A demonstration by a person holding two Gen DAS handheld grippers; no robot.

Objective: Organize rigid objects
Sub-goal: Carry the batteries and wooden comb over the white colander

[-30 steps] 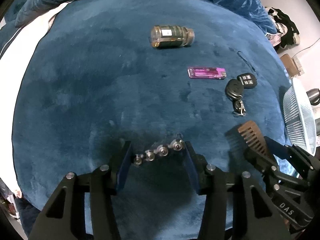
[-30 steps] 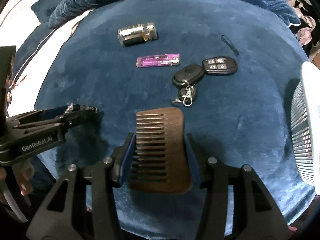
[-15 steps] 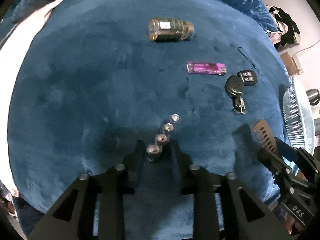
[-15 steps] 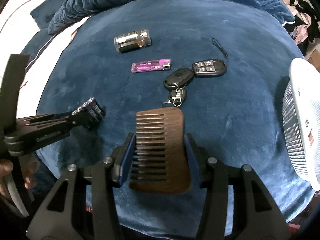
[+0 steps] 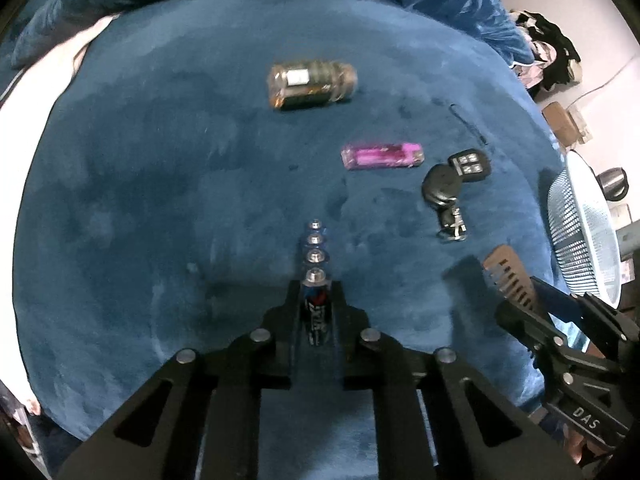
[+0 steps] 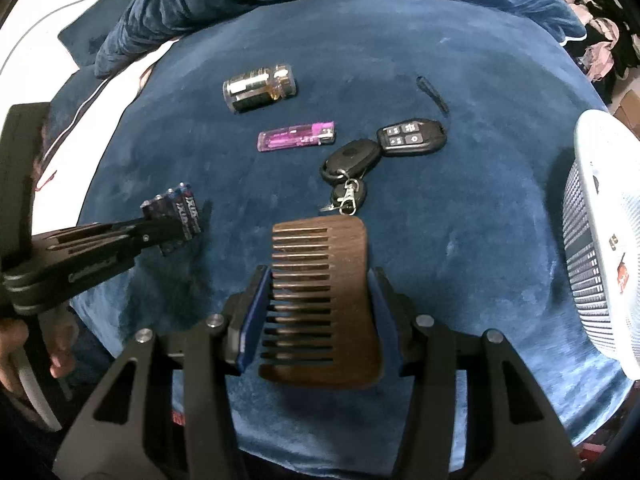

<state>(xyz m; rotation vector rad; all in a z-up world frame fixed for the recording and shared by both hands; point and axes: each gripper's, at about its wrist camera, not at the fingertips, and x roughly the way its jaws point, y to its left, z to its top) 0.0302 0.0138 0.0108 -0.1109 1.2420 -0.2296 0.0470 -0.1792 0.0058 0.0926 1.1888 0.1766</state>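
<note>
My left gripper (image 5: 316,292) is shut on a shrink-wrapped pack of batteries (image 5: 315,264), whose metal tips run away from me in a row. The right wrist view shows the same batteries (image 6: 178,212) lifted at the left, in the left gripper (image 6: 176,232). A brown wooden comb (image 6: 320,296) sits flat between the fingers of my right gripper (image 6: 320,280), which is shut on its two long sides. On the blue blanket (image 6: 460,220) lie a clear amber bottle (image 6: 260,88), a purple lighter (image 6: 296,137) and black key fobs with keys (image 6: 380,156).
A white fan (image 6: 600,248) stands at the right edge of the blanket. A thin black hair pin (image 6: 432,94) lies beyond the key fobs. Rumpled blue bedding (image 6: 200,0) rises at the back, and a white sheet (image 5: 24,128) shows at the left. A hand (image 6: 16,344) holds the left gripper.
The left gripper's jaws closed from wide apart onto the battery pack, which turned from crosswise to pointing away and rose off the blanket. The right gripper kept hold of the comb.
</note>
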